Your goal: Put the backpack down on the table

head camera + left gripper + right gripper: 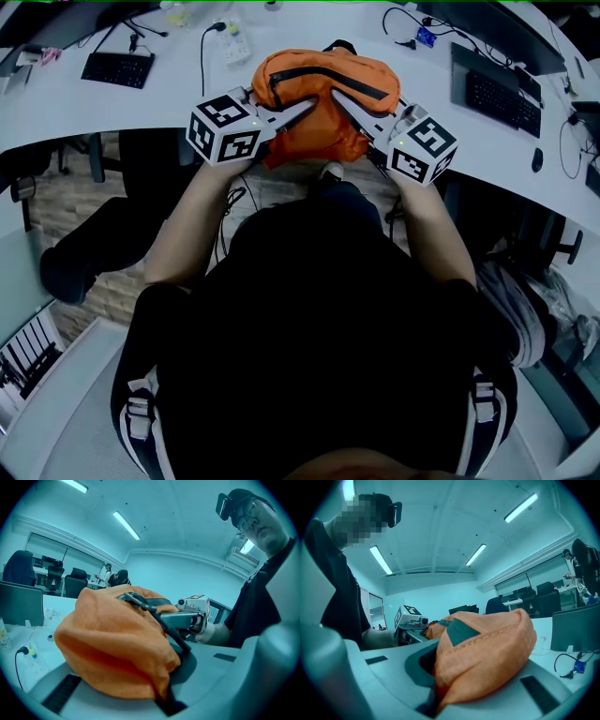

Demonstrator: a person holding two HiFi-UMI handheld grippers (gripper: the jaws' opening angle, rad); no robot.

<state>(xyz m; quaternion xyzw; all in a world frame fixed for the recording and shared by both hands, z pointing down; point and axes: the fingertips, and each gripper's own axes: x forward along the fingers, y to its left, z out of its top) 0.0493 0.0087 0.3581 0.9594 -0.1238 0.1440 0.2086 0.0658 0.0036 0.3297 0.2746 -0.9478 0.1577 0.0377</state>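
Two claws hold a soft orange fabric backpack with black zips [323, 98] at the near edge of a curved white surface [141, 108]. The left claw [302, 108] and right claw [339, 101] are each clamped tight on a fold of its cloth from opposite sides, likely to keep the slack bag level for setting down. Whether its base yet touches the surface cannot be made out from any view.

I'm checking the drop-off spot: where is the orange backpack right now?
In the head view the orange backpack is top centre, at the near edge of the white table, clamped between the left gripper and the right gripper.
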